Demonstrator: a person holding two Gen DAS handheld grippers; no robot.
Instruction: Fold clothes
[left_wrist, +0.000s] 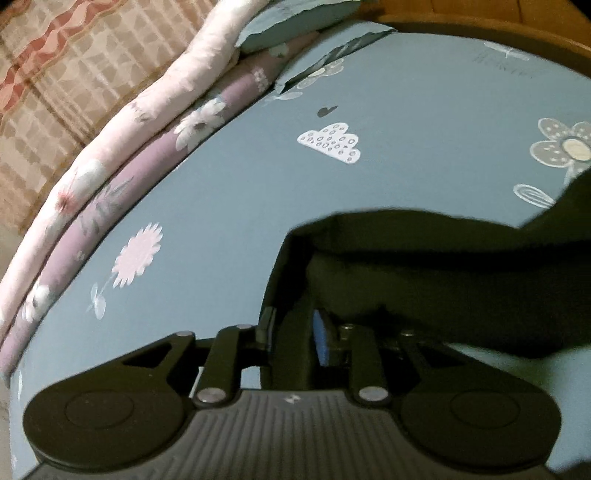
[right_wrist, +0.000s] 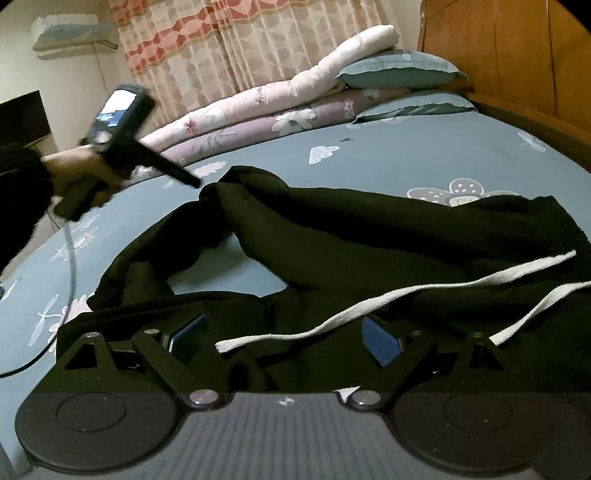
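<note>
Above the bedsheet (right_wrist: 369, 147), left hand (right_wrist: 79, 173) tilts downward.

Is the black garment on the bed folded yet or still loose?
Still loose. The black garment lies rumpled across the blue bedsheet, one part twisted into a loop, its white drawstring trailing.

Garment (right_wrist: 369, 236) spread on bed (right_wrist: 424, 155), rolled quilts (right_wrist: 236, 114) behind it — pillows (right_wrist: 399, 70) beside headboard (right_wrist: 517, 48)

Rolled quilts (right_wrist: 236, 122) along blue flowered bedsheet (right_wrist: 388, 155) (pillows (right_wrist: 399, 70) by wooden headboard (right_wrist: 509, 59)), patterned curtain (right_wrist: 229, 48) behind.
</note>
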